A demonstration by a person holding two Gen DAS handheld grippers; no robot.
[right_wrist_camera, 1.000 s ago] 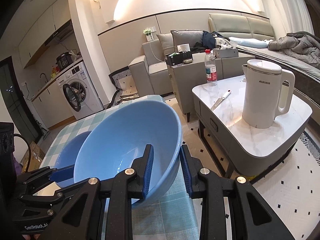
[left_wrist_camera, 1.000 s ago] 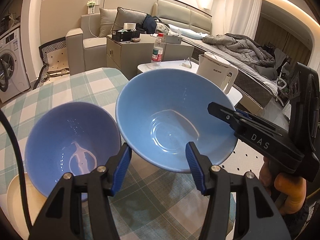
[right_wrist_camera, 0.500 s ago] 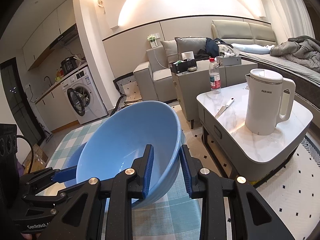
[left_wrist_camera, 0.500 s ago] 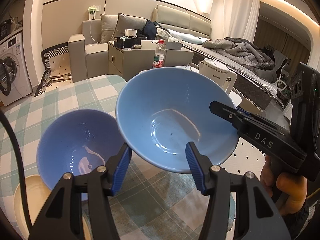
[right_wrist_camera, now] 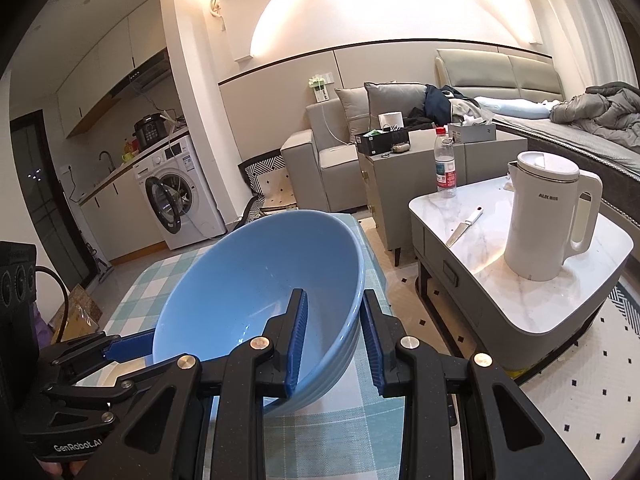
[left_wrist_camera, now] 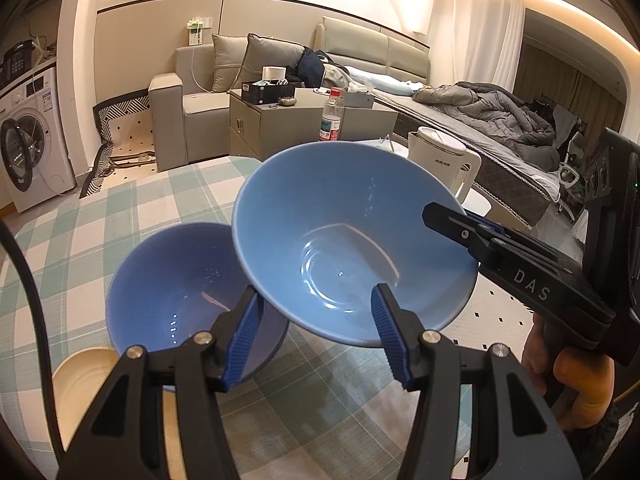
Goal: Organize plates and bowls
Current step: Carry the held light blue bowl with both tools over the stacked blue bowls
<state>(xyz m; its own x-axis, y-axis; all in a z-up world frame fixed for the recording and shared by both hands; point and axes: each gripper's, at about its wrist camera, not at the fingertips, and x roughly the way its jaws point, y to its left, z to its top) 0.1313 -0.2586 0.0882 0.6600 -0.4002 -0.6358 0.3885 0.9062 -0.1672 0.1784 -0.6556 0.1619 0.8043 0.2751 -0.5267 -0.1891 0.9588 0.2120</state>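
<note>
A large light blue bowl (left_wrist_camera: 344, 240) hangs tilted above the checked table (left_wrist_camera: 120, 208). My right gripper (right_wrist_camera: 334, 340) is shut on its rim, one finger inside and one outside; it also shows in the left wrist view (left_wrist_camera: 472, 232). A darker blue bowl (left_wrist_camera: 180, 296) sits on the table below and left of the held bowl. My left gripper (left_wrist_camera: 316, 336) is open and empty, its fingers under the near edge of the held bowl. A cream plate (left_wrist_camera: 80, 380) lies at the lower left, partly hidden by my left gripper.
A low marble side table (right_wrist_camera: 520, 280) to the right carries a white kettle (right_wrist_camera: 548, 216), a water bottle (right_wrist_camera: 445, 164) and a knife (right_wrist_camera: 464, 228). A sofa, cabinet and bed stand behind; a washing machine (right_wrist_camera: 176, 196) is at the left.
Both grippers have risen and pulled back, so the darker bowl and table look smaller and lower. The light blue bowl stays in my right gripper's grip.
</note>
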